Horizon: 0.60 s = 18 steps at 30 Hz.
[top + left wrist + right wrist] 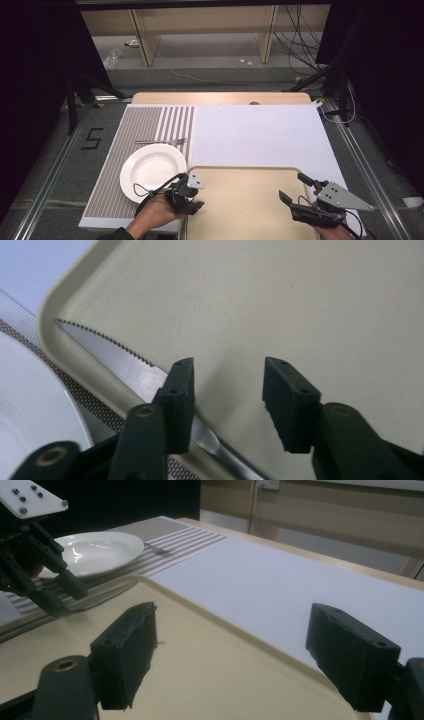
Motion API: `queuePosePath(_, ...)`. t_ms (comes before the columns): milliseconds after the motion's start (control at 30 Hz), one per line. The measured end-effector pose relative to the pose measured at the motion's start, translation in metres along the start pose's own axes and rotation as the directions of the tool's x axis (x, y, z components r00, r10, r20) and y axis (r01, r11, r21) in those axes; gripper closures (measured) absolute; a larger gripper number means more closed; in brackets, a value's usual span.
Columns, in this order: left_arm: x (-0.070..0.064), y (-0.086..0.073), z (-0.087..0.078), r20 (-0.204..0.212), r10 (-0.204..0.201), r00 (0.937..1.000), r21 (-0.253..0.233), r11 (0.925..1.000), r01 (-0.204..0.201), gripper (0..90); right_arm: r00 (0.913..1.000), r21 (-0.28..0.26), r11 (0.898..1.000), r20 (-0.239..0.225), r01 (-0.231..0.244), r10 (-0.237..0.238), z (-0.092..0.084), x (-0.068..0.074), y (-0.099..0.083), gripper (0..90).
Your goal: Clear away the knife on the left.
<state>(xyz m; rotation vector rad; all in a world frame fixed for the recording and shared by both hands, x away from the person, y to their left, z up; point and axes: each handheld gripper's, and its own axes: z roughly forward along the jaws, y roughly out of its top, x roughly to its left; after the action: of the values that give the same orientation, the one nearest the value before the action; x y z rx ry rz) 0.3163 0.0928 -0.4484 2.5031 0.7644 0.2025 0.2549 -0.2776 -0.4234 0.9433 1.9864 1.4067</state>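
Nearest, the right gripper [293, 189] hovers over the near right part of the beige plastic tray [240, 210], its jaws wide apart with nothing between them. To its left, the left gripper [227, 390] stands half open over the serrated steel table knife [117, 360], which lies along the tray's left rim, blade pointing far; no pad presses on it. The knife is likely light, rigid and slick, lying flat, so a grip across the thicker handle end looks safer than the thin blade. Farther left sits the round white ceramic plate [152, 171] on a grey striped placemat [135, 127], a metal fork [162, 142] beyond it.
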Motion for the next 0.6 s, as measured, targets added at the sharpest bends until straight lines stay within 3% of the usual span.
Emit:
queuePosePath(67, 0.0, 0.001, -0.002, 0.012, 0.001, 0.9999, -0.008, 1.0, -0.001, 52.8, 1.0, 0.001, 1.0, 0.0, -0.001, 0.001, 0.0, 0.0, 0.0, 21.2)
queuePosePath(600, 0.004, 0.004, -0.012, -0.012, -0.042, 0.9991, -0.101, 0.994, 0.04, 21.5, 0.9999, -0.005, 1.0, -0.007, -0.011, 0.011, 0.0, 0.0, 0.0, 21.1)
